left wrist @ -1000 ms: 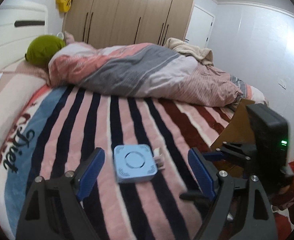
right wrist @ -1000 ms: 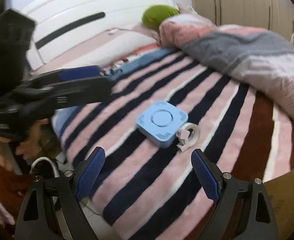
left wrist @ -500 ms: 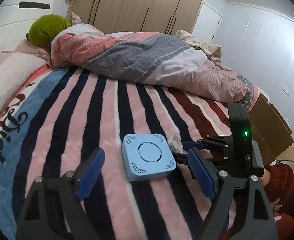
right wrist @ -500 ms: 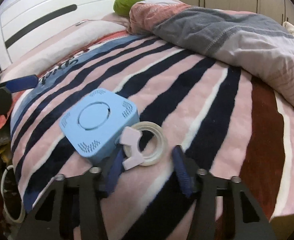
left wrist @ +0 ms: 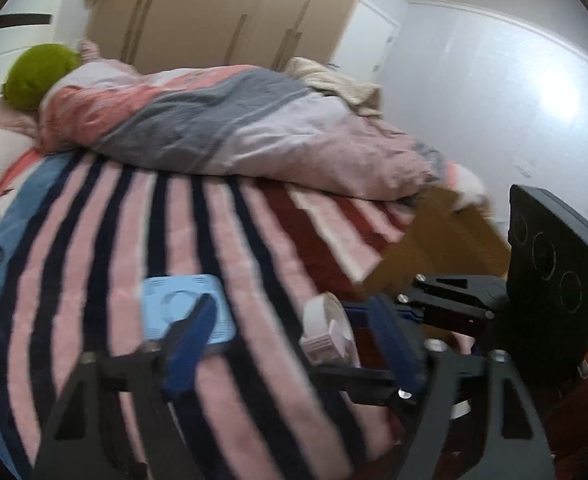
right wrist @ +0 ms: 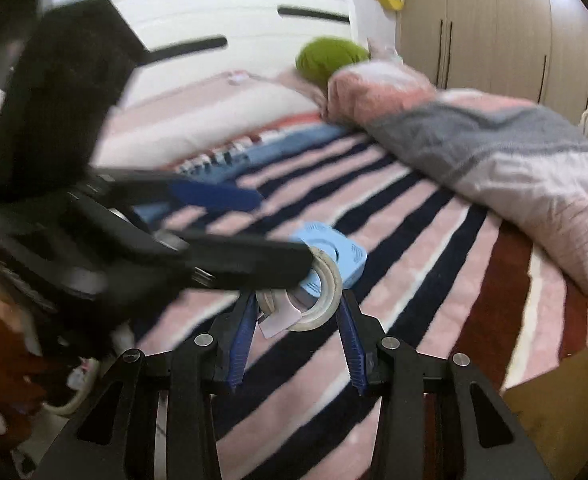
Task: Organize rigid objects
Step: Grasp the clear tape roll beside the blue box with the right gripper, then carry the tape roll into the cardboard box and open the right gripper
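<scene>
A light blue square box (left wrist: 162,306) lies flat on the striped blanket (left wrist: 94,240); it also shows in the right wrist view (right wrist: 346,250). My right gripper (right wrist: 296,330) is shut on a roll of clear tape in a pale holder (right wrist: 318,300) and holds it off the blanket; the tape roll (left wrist: 326,330) also shows in the left wrist view, beside the right gripper's blue fingers. My left gripper (left wrist: 290,344) is open and empty just above the blanket, its left finger over the blue box. In the right wrist view it reaches in from the left (right wrist: 254,232).
A rumpled pink and grey duvet (left wrist: 222,128) lies across the far side of the bed. A green cushion (left wrist: 38,74) sits by the white headboard (right wrist: 230,28). A brown cardboard box (left wrist: 446,248) stands at the bed's right edge. Wardrobes (left wrist: 214,12) line the back wall.
My right gripper closed on the tape roll beside the blue box and lifted it off the blanket. My left gripper shifted right, so the blue box now lies under its left finger.
</scene>
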`<state>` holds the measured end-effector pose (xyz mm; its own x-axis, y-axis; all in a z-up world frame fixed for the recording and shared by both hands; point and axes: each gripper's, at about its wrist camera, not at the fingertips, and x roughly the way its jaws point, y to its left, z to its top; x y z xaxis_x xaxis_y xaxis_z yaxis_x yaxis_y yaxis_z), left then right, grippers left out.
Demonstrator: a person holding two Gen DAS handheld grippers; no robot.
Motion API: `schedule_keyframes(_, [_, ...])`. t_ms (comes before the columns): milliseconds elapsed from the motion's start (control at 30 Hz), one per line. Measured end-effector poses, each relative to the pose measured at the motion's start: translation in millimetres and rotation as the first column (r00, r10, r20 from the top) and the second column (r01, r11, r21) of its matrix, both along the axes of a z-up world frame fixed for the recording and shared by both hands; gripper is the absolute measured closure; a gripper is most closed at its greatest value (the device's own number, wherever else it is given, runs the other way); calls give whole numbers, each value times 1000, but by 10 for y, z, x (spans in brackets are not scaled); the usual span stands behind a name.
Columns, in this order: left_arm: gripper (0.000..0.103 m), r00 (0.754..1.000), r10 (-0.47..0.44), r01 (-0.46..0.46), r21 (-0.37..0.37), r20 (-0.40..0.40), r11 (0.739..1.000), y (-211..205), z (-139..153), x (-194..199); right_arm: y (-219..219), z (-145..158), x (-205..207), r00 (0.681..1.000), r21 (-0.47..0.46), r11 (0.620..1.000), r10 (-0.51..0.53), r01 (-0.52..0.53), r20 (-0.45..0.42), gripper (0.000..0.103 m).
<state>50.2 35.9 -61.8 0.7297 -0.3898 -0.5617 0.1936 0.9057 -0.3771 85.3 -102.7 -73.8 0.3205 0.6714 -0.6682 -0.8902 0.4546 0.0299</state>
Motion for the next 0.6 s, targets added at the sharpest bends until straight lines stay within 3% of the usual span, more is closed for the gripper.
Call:
schedule_keyframes(67, [59,999,-41,41,-14,8,999,-140,129,-21,-103,142,-89,999,17,1000,-6,5,33,67])
schedule_keyframes(200, [84,992,-123,124,-24,34,992,-501,381,-29,-384,400,-207,994,51,999,-19,14,111,67])
schedule_keyframes(433, [87,977,-203,200,55,59,978,-1247,681,176,-1134,657,-99,983,119,988,-113,97,141,67])
schedule_keyframes(600, [87,959,-280,275,87,45,957,-1808,743,462,-1660,725,76,966,134,973,-209,190,148,67])
